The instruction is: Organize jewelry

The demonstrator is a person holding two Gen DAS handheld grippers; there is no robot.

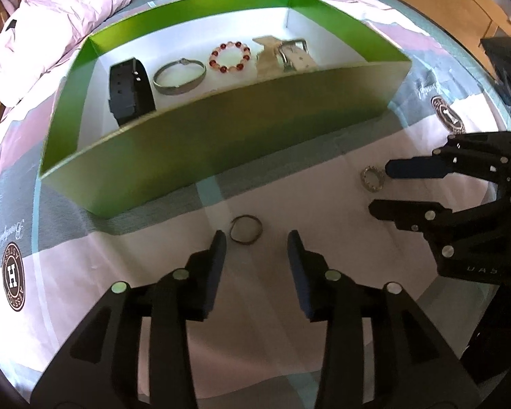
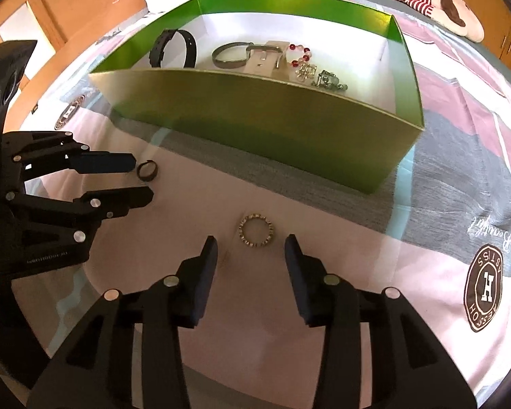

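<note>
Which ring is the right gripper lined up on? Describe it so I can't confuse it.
On the bedspread, in front of the green box, lies a ring just ahead of the open right gripper. It is pale and studded, unlike the plain dark ring near the left gripper.

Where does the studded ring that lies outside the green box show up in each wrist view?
Left wrist view: the studded ring is right of centre, at the right gripper fingertips.
Right wrist view: the ring is at centre, just ahead of the open fingers.
Shared landmark: the green box behind it.
</note>
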